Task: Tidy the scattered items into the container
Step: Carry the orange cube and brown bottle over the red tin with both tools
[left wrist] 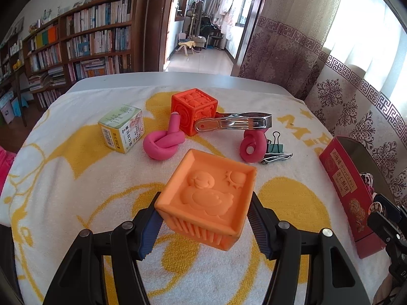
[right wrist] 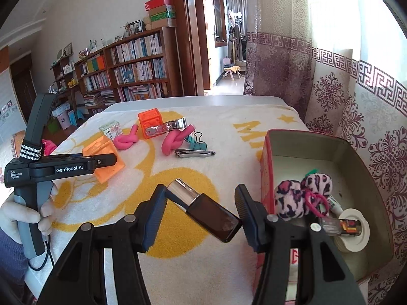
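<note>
Your left gripper [left wrist: 204,225] pointed steeply down at the bench [left wrist: 162,78], its jaws clamped on the two opposite sides of a pale orange soft rubber cube with a duck embossed on its top face [left wrist: 207,198]. The cube sat tilted between the pads, raised off the white and yellow towel [left wrist: 76,167]. In the right wrist view, your left hand [right wrist: 19,216] wrapped the grey handle from below, with the gripper body level above it.

Your right gripper [right wrist: 199,214] pointed less steeply down, just beside the red rectangular tin container [right wrist: 265,178]. Its jaws held a dark brown bottle with a silver metal cap [right wrist: 206,209] crosswise, the cap against the left pad and the base against the right.

The container stood at the right edge of the towel. It held a pink leopard-print plush pair [right wrist: 302,193], a white round disc [right wrist: 356,231] and a small clear tube [right wrist: 338,226].

Still on the towel, well beyond both grippers, lay:
- a darker orange embossed cube [left wrist: 194,110];
- a steel spring clip [left wrist: 234,124] leaning on it;
- two pink knotted foam tubes [left wrist: 164,143];
- a small green and yellow carton [left wrist: 122,128];
- a green binder clip [left wrist: 276,145];
- a metal nail clipper [left wrist: 276,158].
</note>
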`<state>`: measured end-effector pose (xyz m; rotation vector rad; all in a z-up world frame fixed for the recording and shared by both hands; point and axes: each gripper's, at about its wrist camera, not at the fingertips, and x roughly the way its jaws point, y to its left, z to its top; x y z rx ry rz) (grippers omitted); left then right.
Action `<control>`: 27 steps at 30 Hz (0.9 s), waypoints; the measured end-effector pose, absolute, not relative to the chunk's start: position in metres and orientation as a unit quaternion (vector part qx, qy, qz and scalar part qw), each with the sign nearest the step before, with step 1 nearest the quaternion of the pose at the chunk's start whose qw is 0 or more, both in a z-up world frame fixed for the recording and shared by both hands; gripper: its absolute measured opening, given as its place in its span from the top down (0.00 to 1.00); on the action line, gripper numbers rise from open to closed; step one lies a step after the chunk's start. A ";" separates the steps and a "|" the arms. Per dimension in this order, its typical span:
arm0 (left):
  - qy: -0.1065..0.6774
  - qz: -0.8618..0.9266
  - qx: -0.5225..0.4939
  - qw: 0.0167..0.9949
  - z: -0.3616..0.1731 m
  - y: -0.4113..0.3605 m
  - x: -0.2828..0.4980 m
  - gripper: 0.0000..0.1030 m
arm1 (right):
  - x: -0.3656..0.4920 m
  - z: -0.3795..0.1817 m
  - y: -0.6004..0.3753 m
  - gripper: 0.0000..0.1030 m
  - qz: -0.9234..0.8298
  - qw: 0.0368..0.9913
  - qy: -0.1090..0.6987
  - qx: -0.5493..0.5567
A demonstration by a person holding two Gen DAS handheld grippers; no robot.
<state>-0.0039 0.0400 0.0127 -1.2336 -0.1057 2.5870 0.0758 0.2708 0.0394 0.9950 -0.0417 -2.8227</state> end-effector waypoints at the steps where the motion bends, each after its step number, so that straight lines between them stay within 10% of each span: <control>1: -0.035 0.894 -0.424 0.140 0.014 0.043 -0.002 0.37 | 0.079 0.042 0.279 0.42 -0.943 0.065 -0.018 0.326; 27: 0.011 0.878 -0.420 0.230 0.044 0.150 0.022 0.37 | 0.115 0.027 0.406 0.30 -0.943 -0.052 -0.100 0.314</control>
